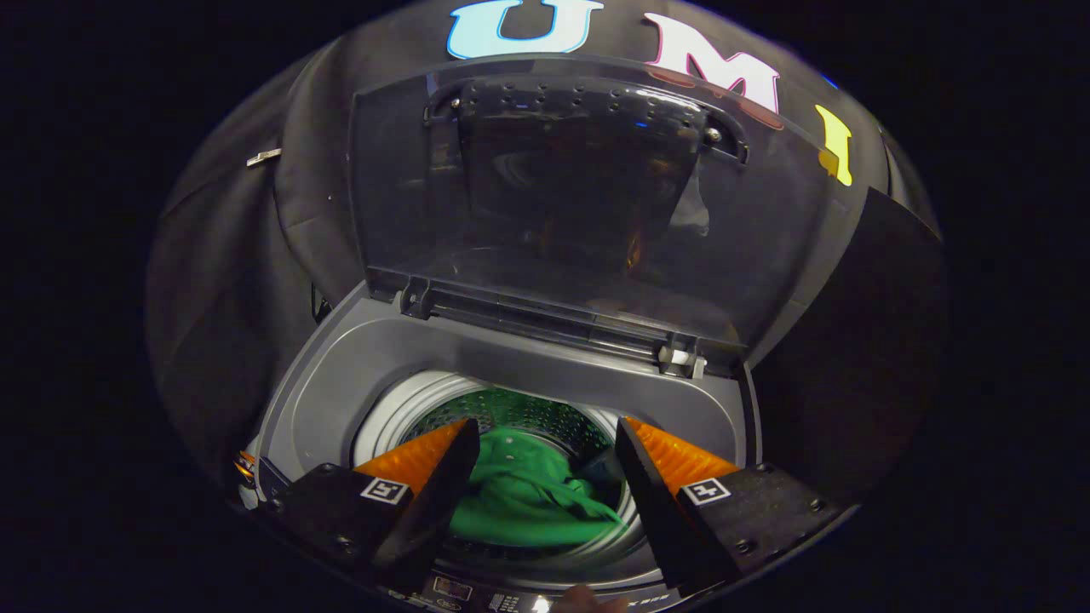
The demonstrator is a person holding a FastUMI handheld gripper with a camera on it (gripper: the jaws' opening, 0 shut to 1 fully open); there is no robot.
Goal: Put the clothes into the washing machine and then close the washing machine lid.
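Hovering above the washing machine (341, 375), the gripper (545, 443) has its fingers spread wide and holds nothing. Between and beyond them a green garment (528, 494) lies inside the perforated drum (519, 409), with what may be a darker piece beside it. The transparent lid (588, 213) stands raised on its hinges behind the opening.

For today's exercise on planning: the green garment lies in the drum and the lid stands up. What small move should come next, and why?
Probably lift the open gripper toward the raised lid to pull it down. The green garment already lies in the drum, with nothing between the fingers.
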